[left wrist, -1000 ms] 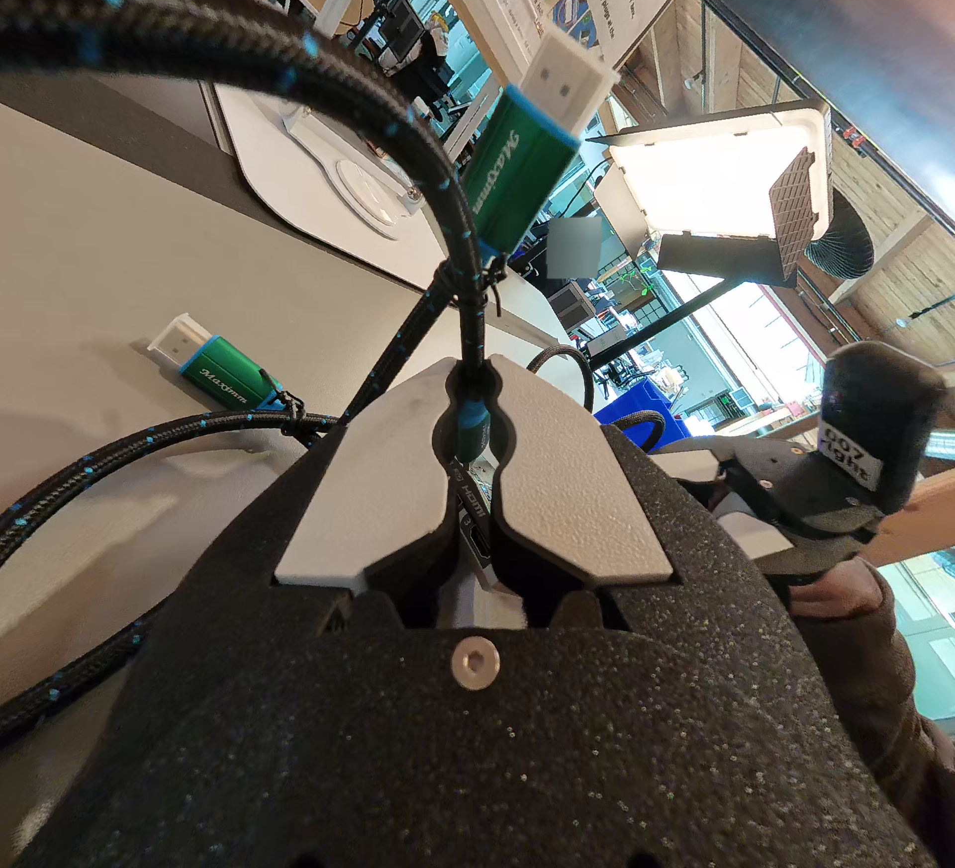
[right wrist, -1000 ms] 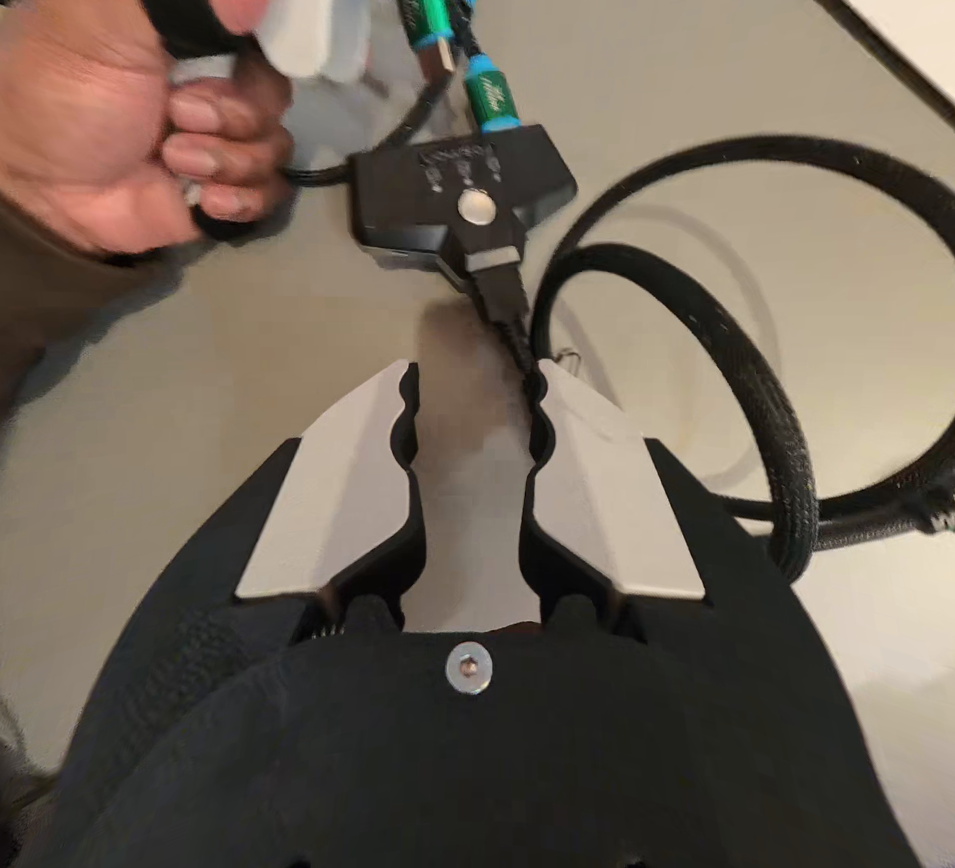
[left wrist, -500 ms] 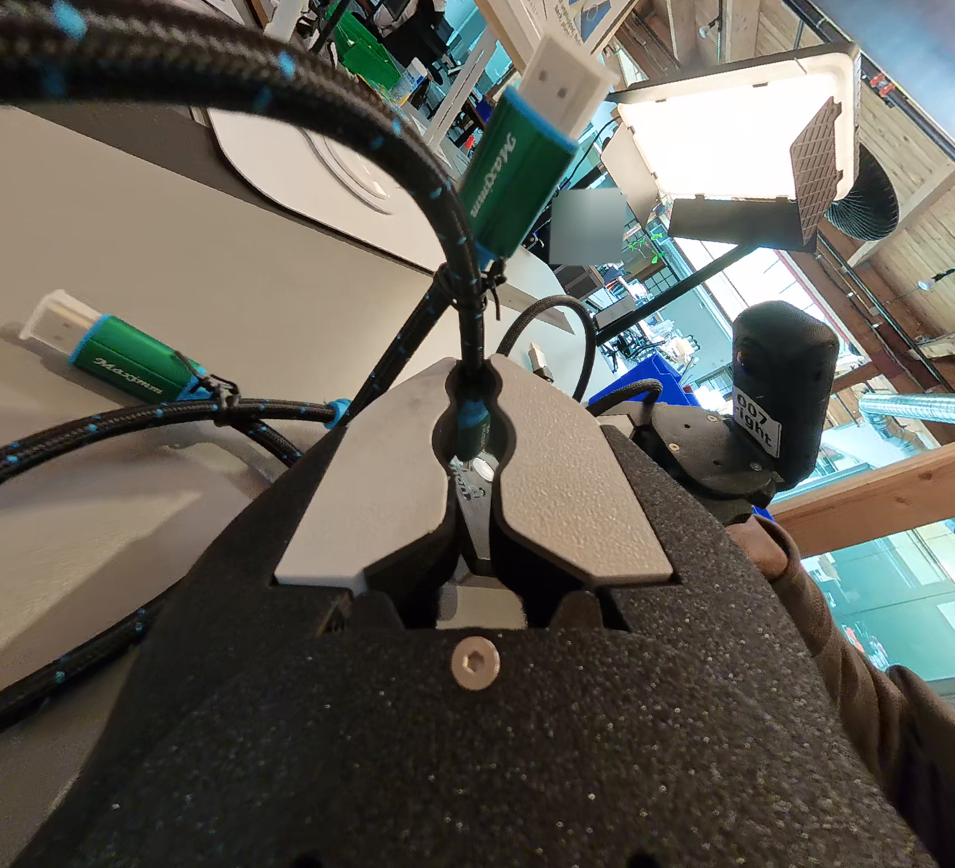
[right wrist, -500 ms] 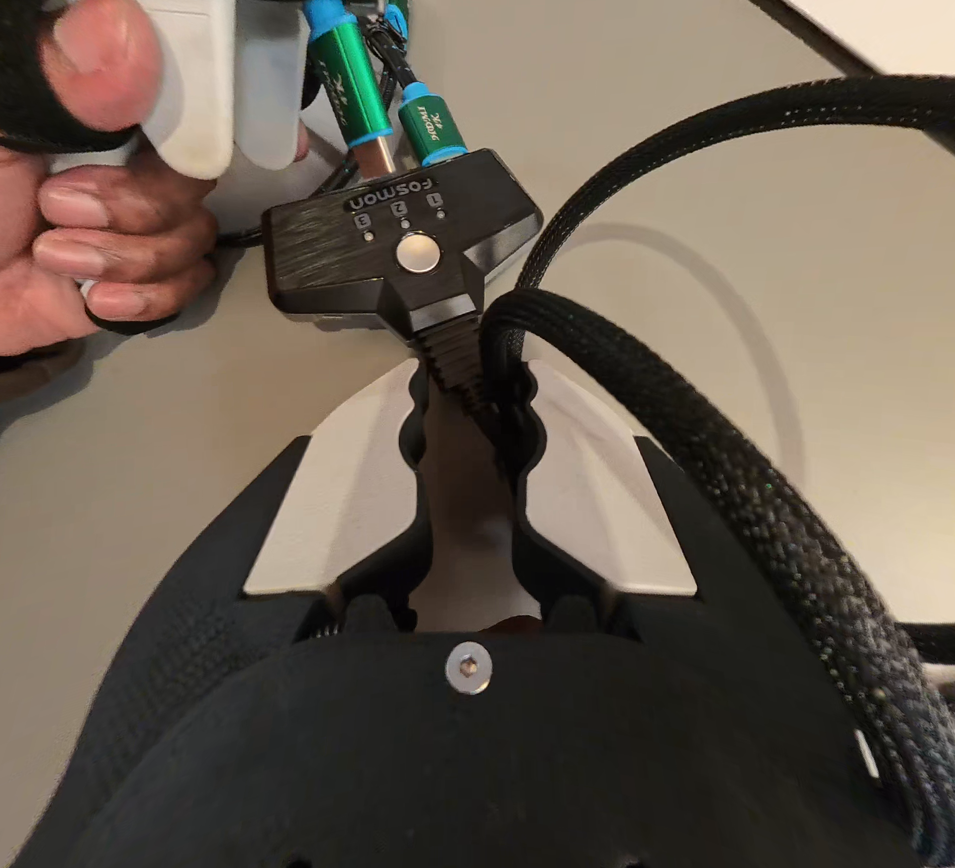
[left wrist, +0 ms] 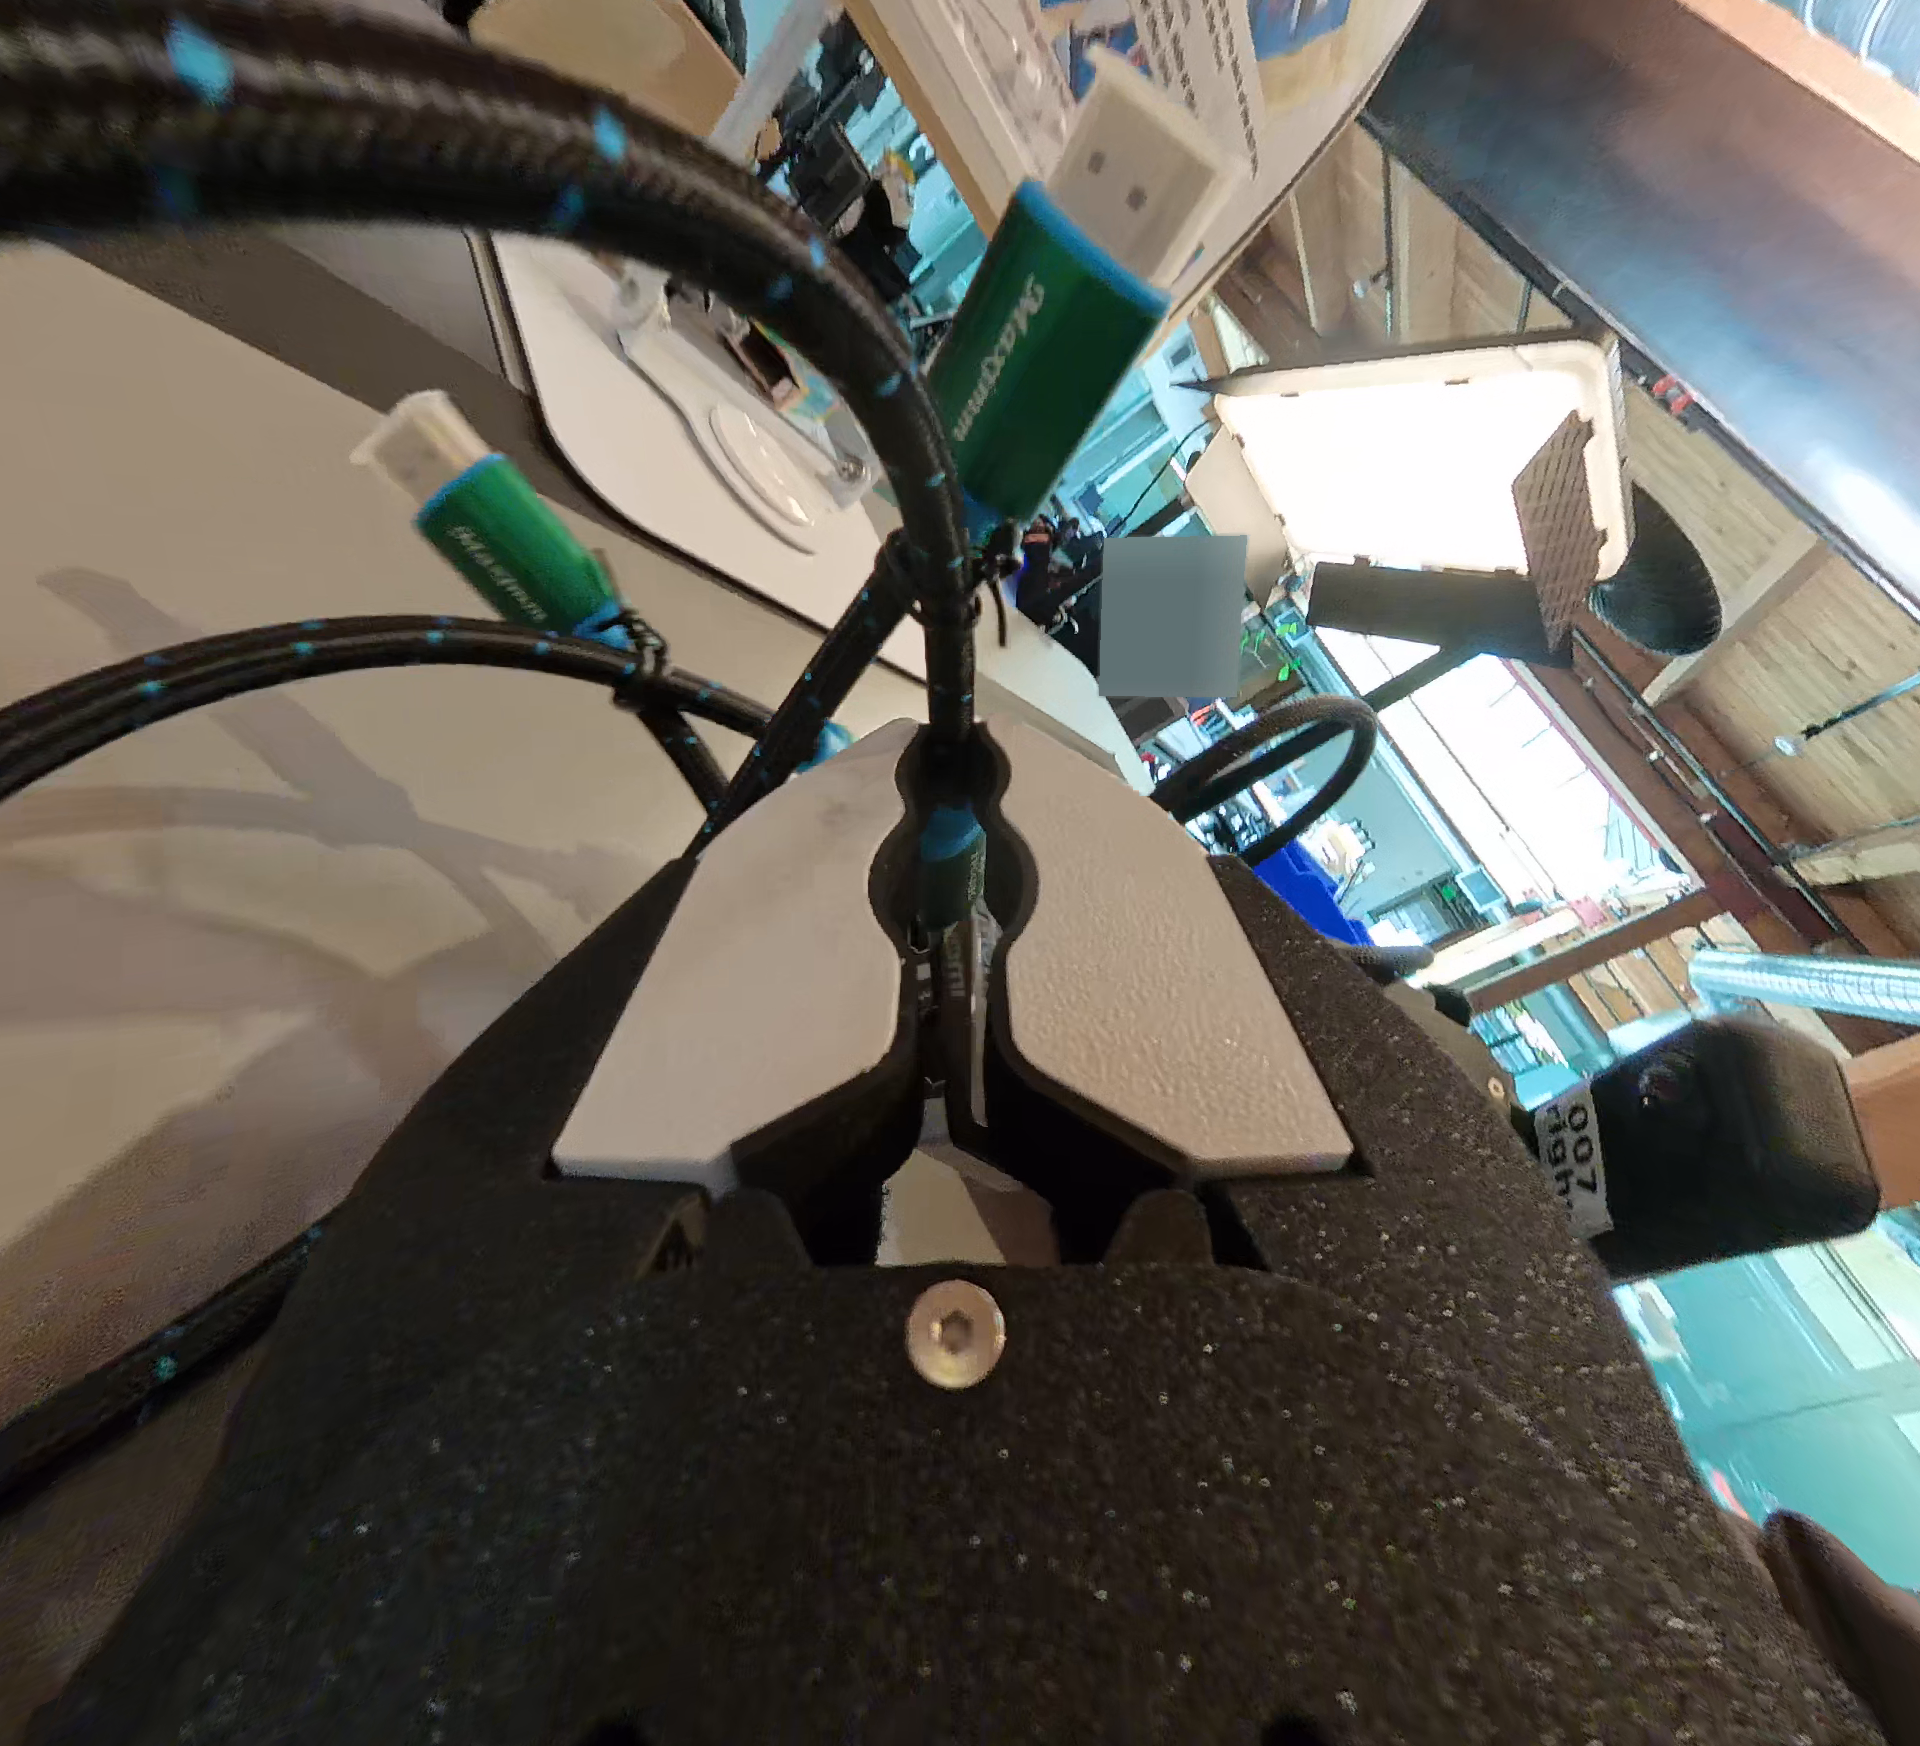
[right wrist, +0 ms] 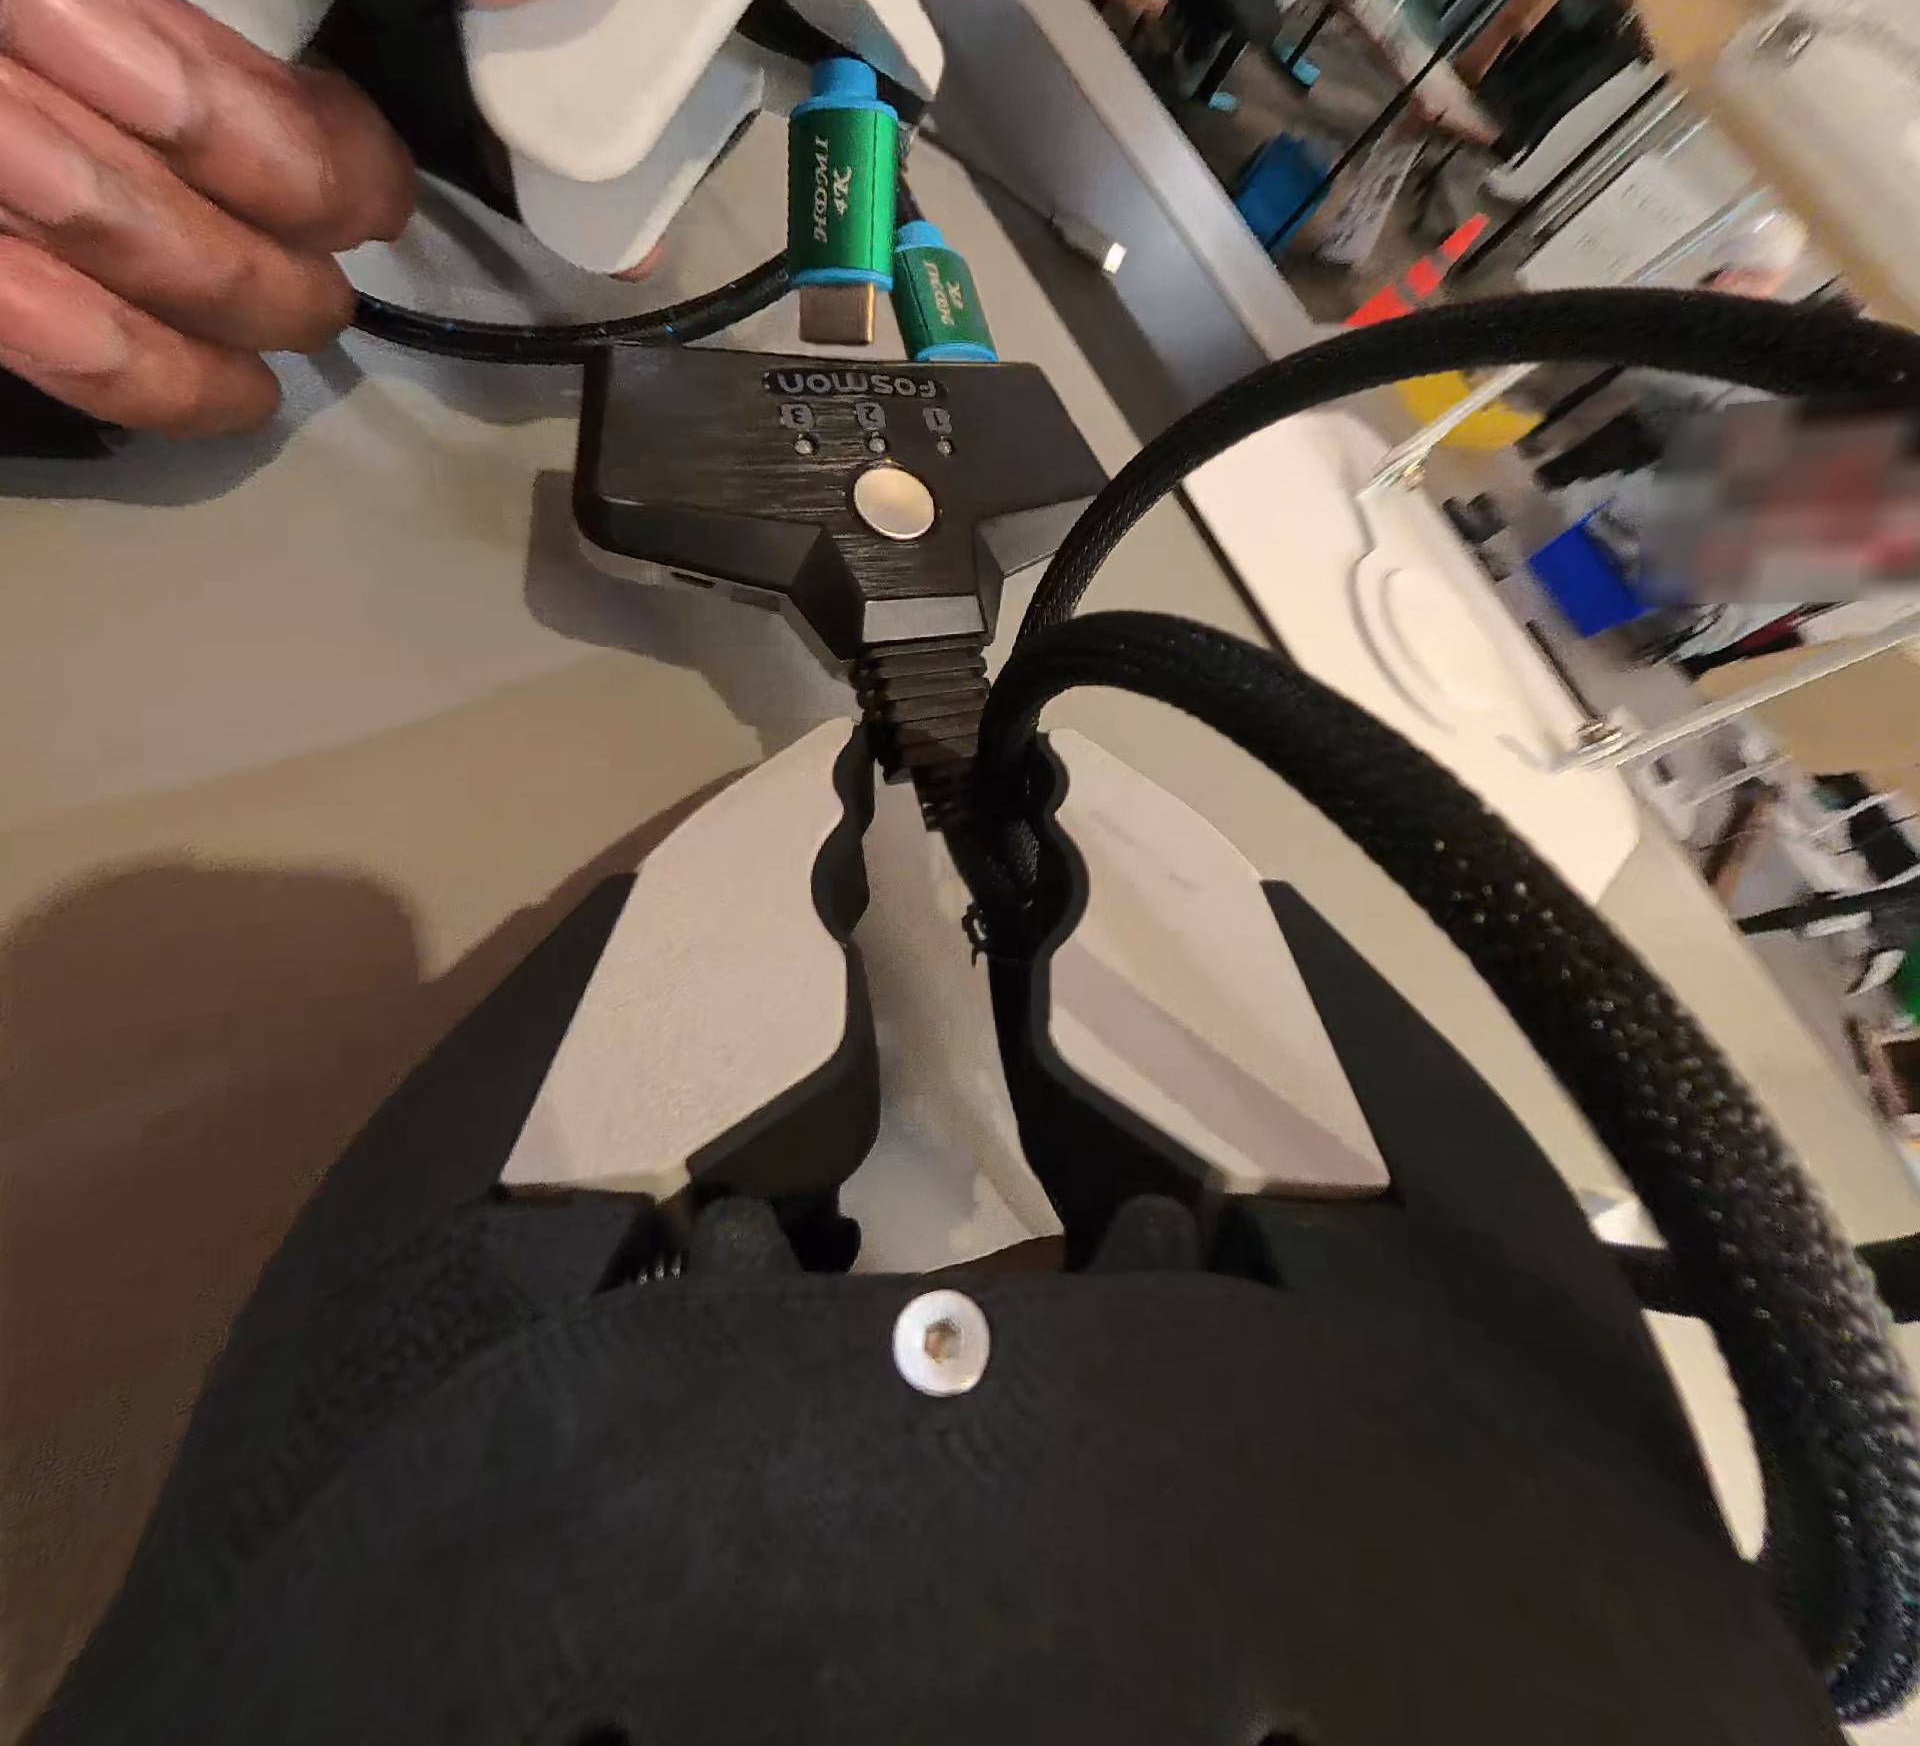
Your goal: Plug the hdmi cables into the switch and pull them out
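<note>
While my left gripper [left wrist: 951, 823] pinches a green HDMI plug [left wrist: 951, 875] at frame centre, my right gripper [right wrist: 951, 803], fingers spread, straddles the black switch box's [right wrist: 831, 470] ribbed cable collar [right wrist: 920, 699] at centre, with a second plug [right wrist: 940, 299] seated in the box above.

The left gripper [left wrist: 951, 823] sits centre frame, its pale fingers [left wrist: 790, 948] closed on a green plug [left wrist: 951, 875] whose braided cable [left wrist: 940, 636] rises from the tips and arcs to the upper left. A second green plug [left wrist: 1039, 366] hangs above centre. A third [left wrist: 514, 543] lies on the grey table [left wrist: 208, 408] at left. The right gripper [left wrist: 1714, 1146] shows at the right edge, below a lit lamp panel [left wrist: 1392, 460].
</note>
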The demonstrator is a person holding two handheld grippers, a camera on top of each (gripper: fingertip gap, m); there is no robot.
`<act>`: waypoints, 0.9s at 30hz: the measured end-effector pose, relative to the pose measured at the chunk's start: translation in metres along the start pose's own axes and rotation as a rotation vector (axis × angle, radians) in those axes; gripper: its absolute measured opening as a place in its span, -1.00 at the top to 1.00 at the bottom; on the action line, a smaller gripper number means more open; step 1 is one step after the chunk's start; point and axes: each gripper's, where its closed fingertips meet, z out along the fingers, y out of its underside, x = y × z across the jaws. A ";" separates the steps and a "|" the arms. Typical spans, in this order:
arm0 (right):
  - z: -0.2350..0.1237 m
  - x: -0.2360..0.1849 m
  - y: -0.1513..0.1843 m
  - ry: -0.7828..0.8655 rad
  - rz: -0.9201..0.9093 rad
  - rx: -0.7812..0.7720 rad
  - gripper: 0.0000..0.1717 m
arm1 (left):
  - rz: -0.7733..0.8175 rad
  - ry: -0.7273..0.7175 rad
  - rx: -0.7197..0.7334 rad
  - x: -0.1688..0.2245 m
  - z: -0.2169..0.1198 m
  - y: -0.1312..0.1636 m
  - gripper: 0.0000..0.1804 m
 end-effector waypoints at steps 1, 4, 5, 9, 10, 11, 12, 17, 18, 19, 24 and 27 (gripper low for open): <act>-0.001 0.001 -0.002 0.022 -0.024 0.019 0.67 | -0.002 -0.001 0.021 0.000 -0.002 -0.003 0.93; -0.003 0.005 -0.007 0.091 -0.091 0.052 0.67 | -0.014 -0.013 0.073 -0.002 -0.006 -0.009 0.93; -0.003 0.006 -0.008 0.112 -0.109 0.060 0.67 | -0.032 -0.011 0.091 -0.002 -0.008 -0.011 0.93; -0.004 0.010 -0.014 0.191 -0.171 0.085 0.68 | -0.142 0.010 0.156 -0.004 -0.012 -0.015 0.94; -0.005 0.011 -0.016 0.208 -0.184 0.090 0.68 | -0.159 0.008 0.170 -0.005 -0.014 -0.015 0.94; -0.005 0.011 -0.018 0.226 -0.197 0.096 0.68 | -0.171 0.005 0.184 -0.006 -0.015 -0.016 0.94; -0.006 0.012 -0.020 0.242 -0.210 0.104 0.67 | -0.179 0.002 0.199 -0.007 -0.016 -0.018 0.94; -0.009 0.007 -0.030 0.272 -0.267 0.137 0.68 | -0.217 0.029 0.265 -0.007 -0.020 -0.024 0.94; -0.009 0.006 -0.031 0.278 -0.279 0.142 0.68 | -0.231 0.042 0.263 -0.005 -0.019 -0.023 0.93; -0.009 0.005 -0.031 0.286 -0.294 0.140 0.68 | -0.248 0.055 0.266 -0.004 -0.019 -0.022 0.94; -0.008 0.006 -0.031 0.307 -0.345 0.138 0.68 | -0.319 0.115 0.282 0.002 -0.019 -0.022 0.94; -0.009 0.004 -0.033 0.317 -0.381 0.150 0.68 | -0.317 0.115 0.304 0.004 -0.020 -0.023 0.94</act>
